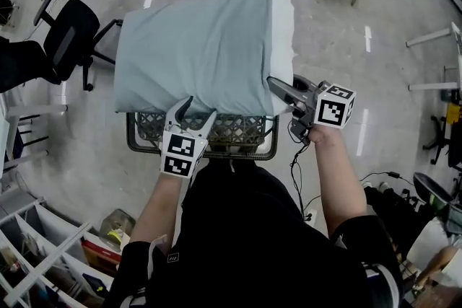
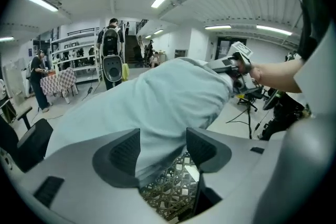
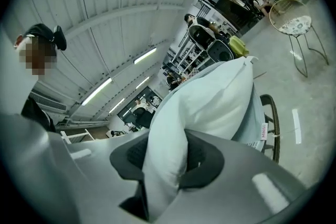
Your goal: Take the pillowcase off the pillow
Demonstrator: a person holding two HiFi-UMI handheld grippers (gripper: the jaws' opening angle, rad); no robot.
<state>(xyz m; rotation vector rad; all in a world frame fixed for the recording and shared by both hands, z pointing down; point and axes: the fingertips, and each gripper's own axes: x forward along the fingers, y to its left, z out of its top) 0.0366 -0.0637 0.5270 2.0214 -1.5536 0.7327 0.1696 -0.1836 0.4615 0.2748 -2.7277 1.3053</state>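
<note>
Two grippers work at the near edge of a pillow (image 1: 283, 18) lying across a basket (image 1: 231, 135).
The right gripper (image 1: 278, 90) is clamped on the pillow's near right corner, probably to anchor it at the open end, where white filling shows. The left gripper (image 1: 200, 109) stands wide, with pale blue pillowcase (image 1: 195, 47) fabric between its jaws but not pinched. It seems to be lining up a grip so the cover can be pulled away. The pillowcase covers nearly the whole pillow.

the pale blue pillowcase (image 1: 195, 47) covered most of the white pillow (image 1: 283, 18), which stuck out at one end. it lay on a dark basket (image 1: 231, 132), one white corner pinched in the right tongs (image 1: 281, 84).
</note>
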